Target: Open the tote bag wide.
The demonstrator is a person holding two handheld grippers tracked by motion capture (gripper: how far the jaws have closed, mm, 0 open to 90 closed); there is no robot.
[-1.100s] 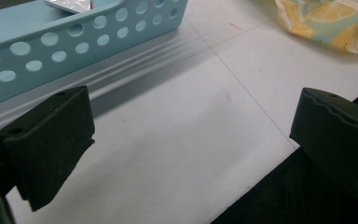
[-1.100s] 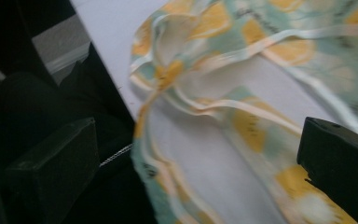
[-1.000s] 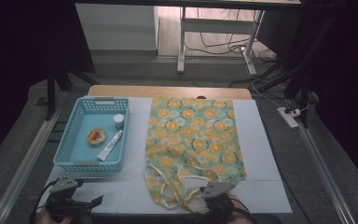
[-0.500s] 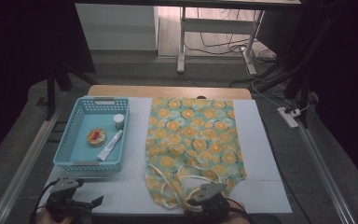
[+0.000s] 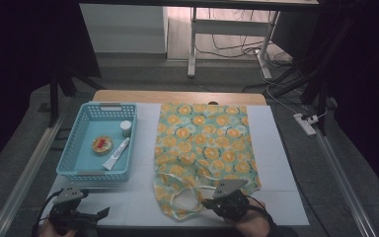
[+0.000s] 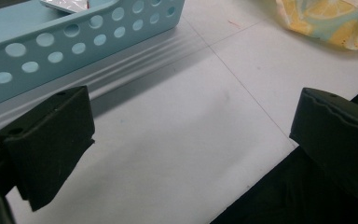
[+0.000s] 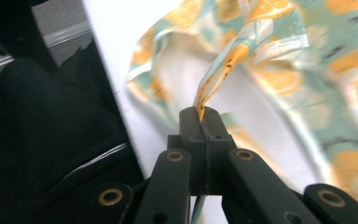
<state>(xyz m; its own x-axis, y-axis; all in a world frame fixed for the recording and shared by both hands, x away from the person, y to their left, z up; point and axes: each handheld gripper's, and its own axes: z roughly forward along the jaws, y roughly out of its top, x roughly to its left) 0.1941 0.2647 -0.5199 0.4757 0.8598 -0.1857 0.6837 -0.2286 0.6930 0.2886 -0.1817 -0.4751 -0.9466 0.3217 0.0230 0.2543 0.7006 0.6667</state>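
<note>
The right gripper was found with its jaws pressed fully together on a strip of the patterned cloth; the strip rose from between the jaw tips, lifted clear of the white table top. In the high view the right gripper was seen at the near edge of the table, at the near end of the patterned cloth, with the hand behind it. The cloth was laid flat along the middle of the table, its near end rumpled and its white ties loose there.

The left gripper was recorded with its jaws spread wide and nothing between them, held above bare table top. In the high view the left gripper was noted at the near left corner, just in front of the blue basket. A tube, a small jar and a round tin were observed lying in the basket, beside the cloth.
</note>
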